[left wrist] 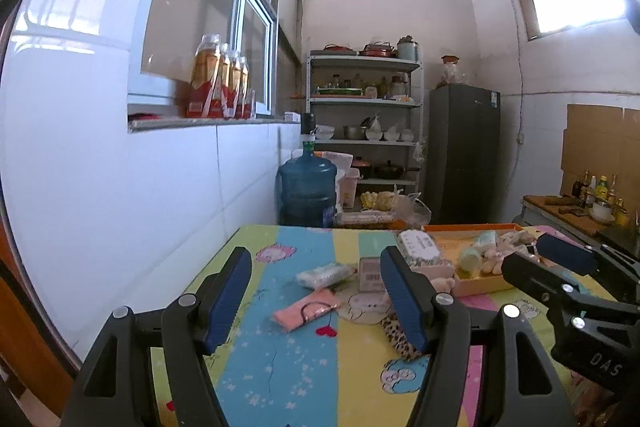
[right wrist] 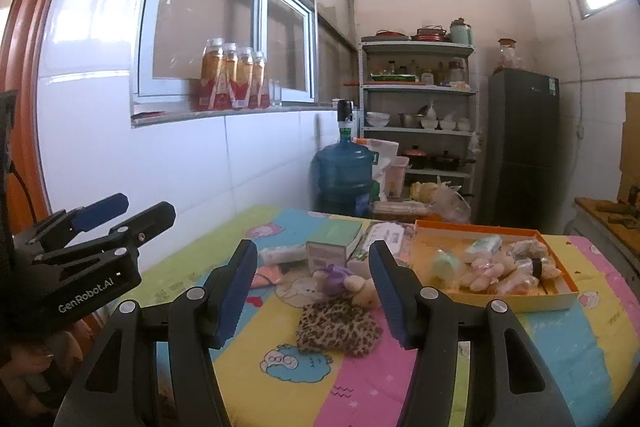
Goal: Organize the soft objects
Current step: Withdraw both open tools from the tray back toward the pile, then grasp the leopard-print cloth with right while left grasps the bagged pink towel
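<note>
A table (right wrist: 460, 367) with a striped cartoon cloth is filling both views, and an orange tray (right wrist: 560, 301) on its far right is already holding several plush toys. Still lying loose on the cloth are a leopard pouch (right wrist: 340, 327), a purple toy (right wrist: 346, 281) just behind it, and a pink pouch (left wrist: 306, 309) farther left. The right gripper (right wrist: 312, 293) is hovering released, holding nothing, with the leopard pouch lying straight ahead between its fingers, long axis running across them. The left gripper (left wrist: 316, 301) is also hanging open and empty, facing the pink pouch. The right one looks nearer the leopard pouch, which appears furry and floppy.
</note>
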Demonstrator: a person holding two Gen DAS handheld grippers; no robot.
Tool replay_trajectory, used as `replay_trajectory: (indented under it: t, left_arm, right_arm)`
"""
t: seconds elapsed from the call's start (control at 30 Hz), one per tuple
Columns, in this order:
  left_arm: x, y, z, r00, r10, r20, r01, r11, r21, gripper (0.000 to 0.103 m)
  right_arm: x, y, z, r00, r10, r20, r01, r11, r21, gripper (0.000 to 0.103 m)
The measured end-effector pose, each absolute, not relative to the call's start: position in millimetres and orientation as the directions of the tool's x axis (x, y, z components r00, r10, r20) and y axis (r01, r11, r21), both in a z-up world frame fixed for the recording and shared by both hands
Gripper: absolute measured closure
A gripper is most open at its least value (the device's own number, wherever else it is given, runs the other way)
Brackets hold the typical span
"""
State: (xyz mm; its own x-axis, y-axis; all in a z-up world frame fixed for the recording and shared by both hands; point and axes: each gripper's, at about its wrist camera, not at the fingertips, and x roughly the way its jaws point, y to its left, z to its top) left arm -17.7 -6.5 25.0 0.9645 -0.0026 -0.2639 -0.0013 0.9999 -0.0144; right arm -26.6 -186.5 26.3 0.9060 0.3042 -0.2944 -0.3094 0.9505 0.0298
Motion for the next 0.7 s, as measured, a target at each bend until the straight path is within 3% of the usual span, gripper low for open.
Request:
replay_trajectory:
  t: [0.07,0.17,0.47,0.7]
  left_arm:
    - [-18,-4,21,0.963,0.0,-0.27,-0.005,1.0,-0.018,0.036]
    - [-18,-1,13,0.959,0.005,-0.284,-0.011,1.0,-0.02,0.036]
    - [-13,14,-10,0.946,-0.049,-0.32,0.026,0.997,-0.075,0.036]
    - [-3,25,-27,0.936,-0.092,-0.34,0.052,0.991,-0.124,0.036]
  right_arm:
    - [-29,-185,23,0.907,0.302,-0.295,-0.309,0.951,0.024,0.042]
    - [-31,-183,17,0.906,0.299,-0.298,-0.309,0.951,0.016,0.03]
    - [-25,-182,-14,0.877,0.315,-0.362,-0.307,0.948,0.082,0.03]
    - [-4,-180,-55,0.853,0.244,-0.462,-0.244,0.968,0.059,0.027]
